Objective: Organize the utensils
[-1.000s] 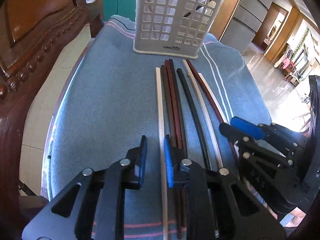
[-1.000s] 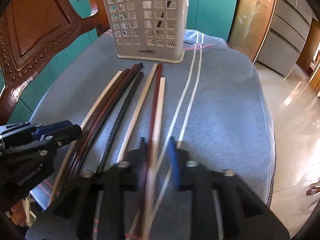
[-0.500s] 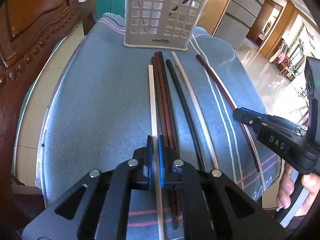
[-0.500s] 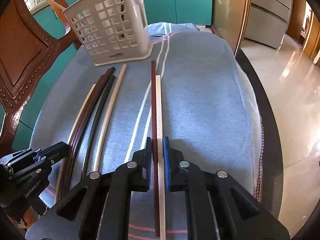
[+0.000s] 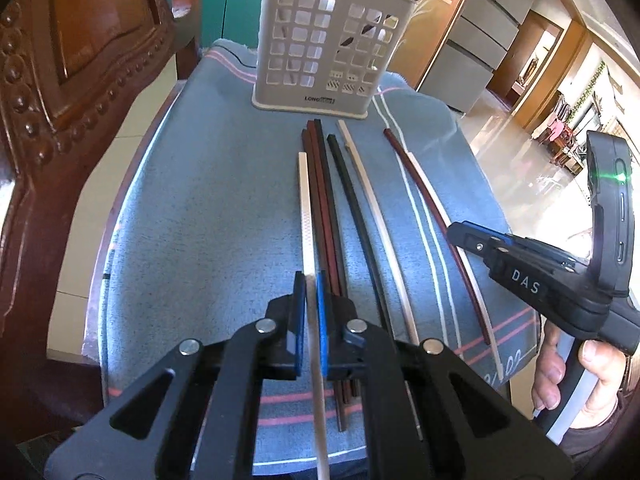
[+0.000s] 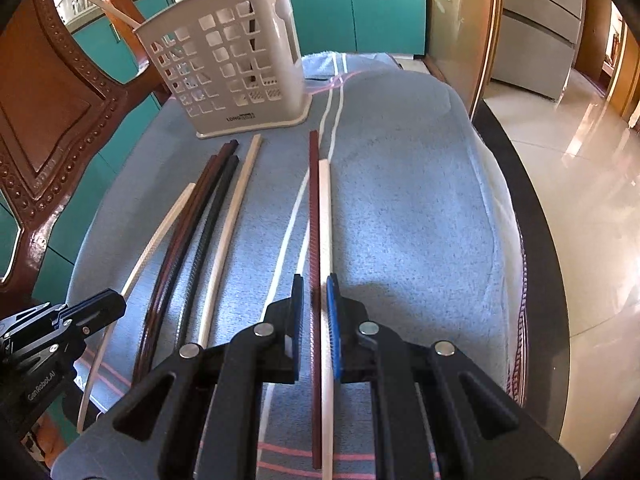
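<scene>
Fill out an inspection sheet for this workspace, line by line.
Surface: blue towel with stripes, spread over the table.
Job's things: white utensil holder upright at the far end, some utensils already in it; several loose chopsticks lying side by side in front of it.
Clutter: nothing seen.
Grippers: left gripper shut on a patterned white chopstick; right gripper straddles a dark red chopstick and a plain white chopstick, clamp unclear.
Cables: nothing seen.
Surroundings: carved wooden chair, teal cabinets, glossy floor.
</scene>
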The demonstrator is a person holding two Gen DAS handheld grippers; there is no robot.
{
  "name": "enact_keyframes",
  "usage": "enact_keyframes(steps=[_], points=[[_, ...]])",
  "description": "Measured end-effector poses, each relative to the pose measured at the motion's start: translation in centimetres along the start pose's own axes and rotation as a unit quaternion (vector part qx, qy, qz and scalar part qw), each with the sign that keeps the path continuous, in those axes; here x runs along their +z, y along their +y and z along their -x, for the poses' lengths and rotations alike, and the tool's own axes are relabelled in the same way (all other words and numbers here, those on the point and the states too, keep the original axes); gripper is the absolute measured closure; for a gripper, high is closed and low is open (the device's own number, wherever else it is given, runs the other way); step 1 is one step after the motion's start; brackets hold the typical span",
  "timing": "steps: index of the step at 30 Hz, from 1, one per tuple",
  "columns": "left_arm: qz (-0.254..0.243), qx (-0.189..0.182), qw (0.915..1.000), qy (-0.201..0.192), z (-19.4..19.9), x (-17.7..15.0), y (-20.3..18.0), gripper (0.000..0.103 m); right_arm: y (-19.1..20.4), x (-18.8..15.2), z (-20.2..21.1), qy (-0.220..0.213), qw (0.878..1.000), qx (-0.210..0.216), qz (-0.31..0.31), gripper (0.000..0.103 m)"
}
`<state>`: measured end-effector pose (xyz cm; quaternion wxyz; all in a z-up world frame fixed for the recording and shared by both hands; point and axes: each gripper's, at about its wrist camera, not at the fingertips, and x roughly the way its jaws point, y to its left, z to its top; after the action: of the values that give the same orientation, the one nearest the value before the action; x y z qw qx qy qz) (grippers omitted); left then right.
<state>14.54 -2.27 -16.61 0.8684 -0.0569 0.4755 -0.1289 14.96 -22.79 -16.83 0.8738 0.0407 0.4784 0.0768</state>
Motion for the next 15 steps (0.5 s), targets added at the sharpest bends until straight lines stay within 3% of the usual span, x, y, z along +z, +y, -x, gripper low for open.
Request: enact_keyframes(steps=[15], points=[[0.021, 0.001, 0.9997, 0.012, -0.8, -0.3, 1.2, 0.097, 1.0, -0.1, -0.3, 0.006, 1.0, -0.003, 0.019, 0.09]])
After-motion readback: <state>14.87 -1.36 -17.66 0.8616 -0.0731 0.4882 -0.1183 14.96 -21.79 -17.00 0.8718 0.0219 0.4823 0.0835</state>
